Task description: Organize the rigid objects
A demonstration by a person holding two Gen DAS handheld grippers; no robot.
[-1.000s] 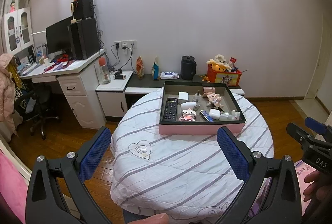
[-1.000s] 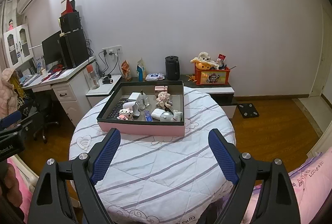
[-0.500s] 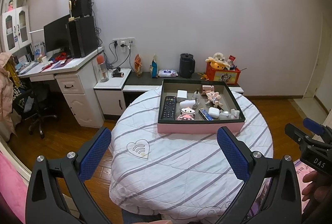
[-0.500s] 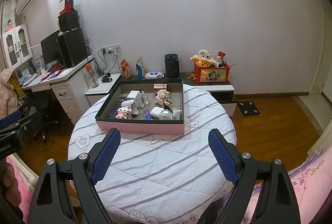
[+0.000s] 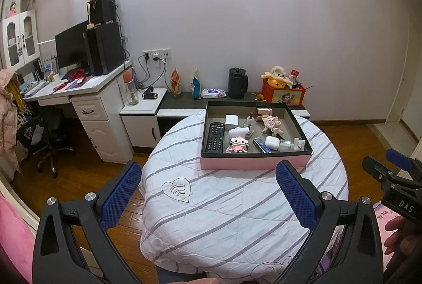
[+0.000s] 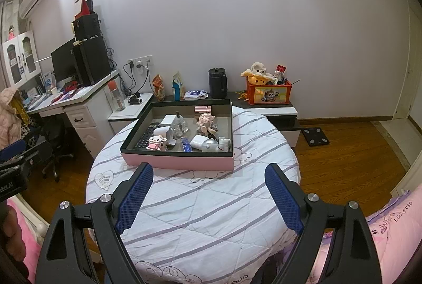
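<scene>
The left hand-held gripper is spread wide and holds nothing. The right hand-held gripper is spread wide and empty too. Both hang over the near edge of the round worktop with its striped cloth.

Ahead of them, well apart, sits the pink tray. The things to tidy lie inside: a black remote control, a pink block figure, a white earbud case and a little pig toy.

A good way, I think, is to reach in slowly and pick one thing at a time. The small things crowd together, so some are hard to name.
</scene>
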